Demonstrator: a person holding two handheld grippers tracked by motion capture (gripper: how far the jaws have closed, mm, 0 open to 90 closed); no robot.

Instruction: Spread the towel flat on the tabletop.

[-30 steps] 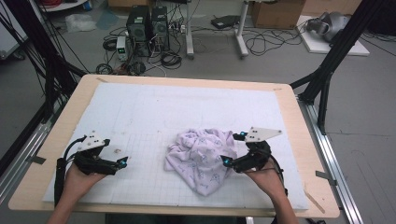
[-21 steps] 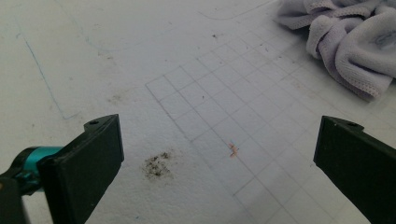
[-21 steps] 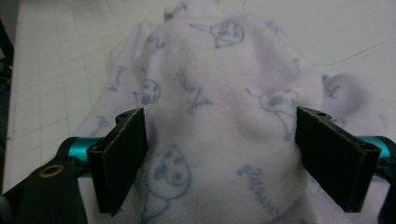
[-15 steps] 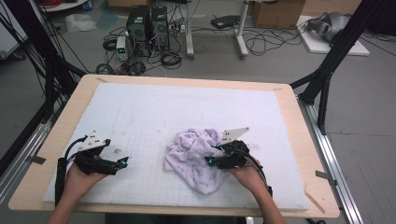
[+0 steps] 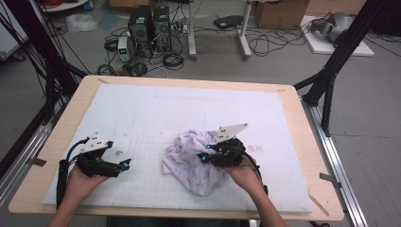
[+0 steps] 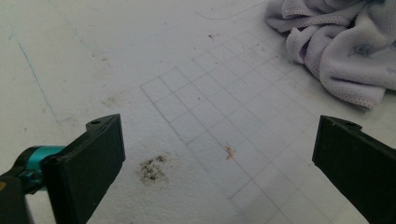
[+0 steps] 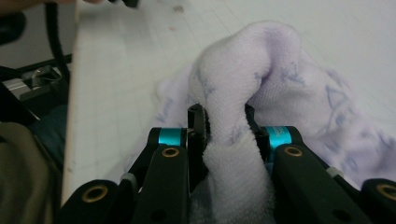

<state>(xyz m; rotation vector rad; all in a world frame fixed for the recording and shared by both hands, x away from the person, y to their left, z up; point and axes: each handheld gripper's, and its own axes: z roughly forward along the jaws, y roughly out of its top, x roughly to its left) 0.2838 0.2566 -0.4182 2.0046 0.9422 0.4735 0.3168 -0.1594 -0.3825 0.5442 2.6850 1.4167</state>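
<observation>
Crumpled lilac towel (image 5: 194,161) on white mat (image 5: 156,118), unfolded. Right gripper (image 7: 226,122) clenched on towel fold. Left gripper (image 6: 215,154) released, idle beside. Spreading, folding likely left.

1 towel (image 5: 191,161), 2 tongs (image 5: 126,165) (image 5: 204,158)

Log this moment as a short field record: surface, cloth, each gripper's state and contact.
surface: white gridded mat on a wooden table
cloth: crumpled lavender towel, near the mat's front middle
right gripper: shut on a raised fold of the towel
left gripper: jaws wide open, over bare mat, apart from the towel
mat marks: dark smudge and small orange fleck between the left jaws
</observation>
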